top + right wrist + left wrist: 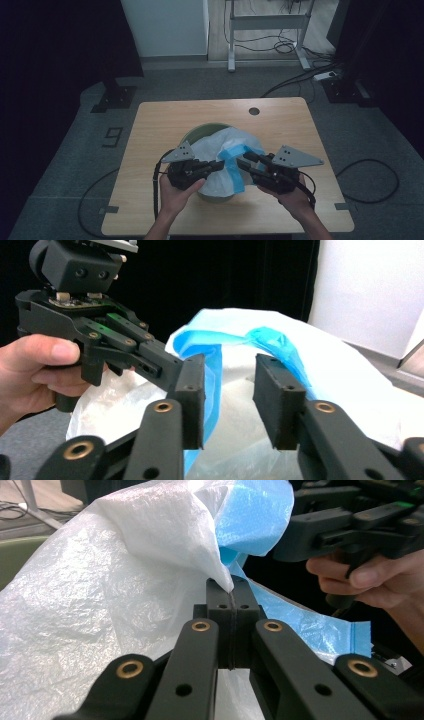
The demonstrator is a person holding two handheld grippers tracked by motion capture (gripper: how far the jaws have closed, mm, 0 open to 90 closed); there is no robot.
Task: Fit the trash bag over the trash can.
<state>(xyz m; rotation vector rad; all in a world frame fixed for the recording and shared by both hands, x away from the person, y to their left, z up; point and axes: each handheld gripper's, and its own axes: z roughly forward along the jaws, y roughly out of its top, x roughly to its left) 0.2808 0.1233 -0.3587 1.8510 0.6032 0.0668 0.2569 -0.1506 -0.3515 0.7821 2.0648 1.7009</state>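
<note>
A white plastic bag [218, 172] with a blue band [235, 152] lines a green bin [200, 131] in the middle of the table. My left gripper [232, 591] is shut on a fold of the bag's white edge [220, 575], just below the blue band [255, 515]. In the high view it [220, 165] reaches in from the bin's left side. My right gripper [230, 397] is open, its jaws a hand's width apart with the blue band [272, 342] just beyond them, untouched. It [241, 163] comes in from the right, opposite the left one.
The bin stands on a wooden table [285, 125] with a round cable hole [254, 111] at the back. Cables [372, 172] lie on the grey floor to the right. A desk frame [267, 22] stands farther back.
</note>
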